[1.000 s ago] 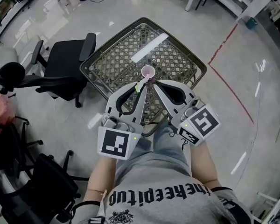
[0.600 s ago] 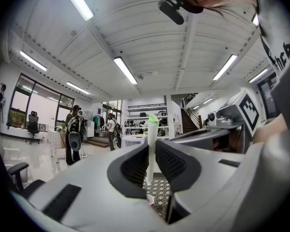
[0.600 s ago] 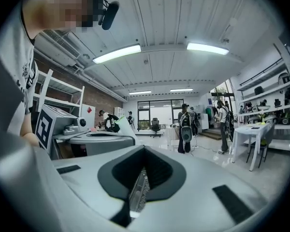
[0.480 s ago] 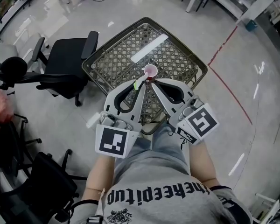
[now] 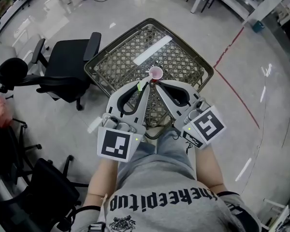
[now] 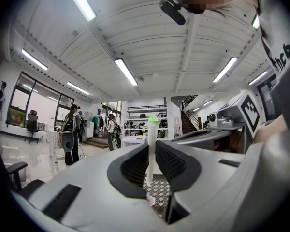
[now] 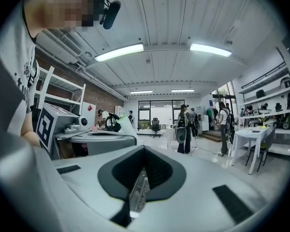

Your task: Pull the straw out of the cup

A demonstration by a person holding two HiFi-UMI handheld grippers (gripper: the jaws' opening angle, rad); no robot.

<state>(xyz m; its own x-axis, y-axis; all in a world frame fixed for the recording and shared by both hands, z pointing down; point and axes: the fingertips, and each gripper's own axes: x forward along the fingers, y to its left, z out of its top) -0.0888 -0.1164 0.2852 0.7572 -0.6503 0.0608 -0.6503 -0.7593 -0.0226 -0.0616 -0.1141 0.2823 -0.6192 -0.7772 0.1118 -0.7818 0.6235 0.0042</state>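
A white straw with a green tip (image 5: 142,85) stands upright between the pads of my left gripper (image 5: 146,84), which is shut on it. In the left gripper view the straw (image 6: 150,149) rises above the gripper (image 6: 151,167), its lower end hanging free. The small pink cup (image 5: 155,73) stands on the lattice-topped table (image 5: 181,62), below and just beyond both grippers' tips; its rim (image 6: 150,200) shows under the straw. My right gripper (image 5: 157,83) is beside the left one, shut (image 7: 137,187), with only a sliver of table showing between its pads.
A white strip (image 5: 154,50) lies on the table behind the cup. A black office chair (image 5: 67,69) stands to the table's left, and more dark chairs (image 5: 43,187) at lower left. A red line (image 5: 237,91) runs along the floor to the right. People stand far off in the room.
Nothing has clearly changed. Both grippers keep about the same place over the table, and the straw stays in the left one.
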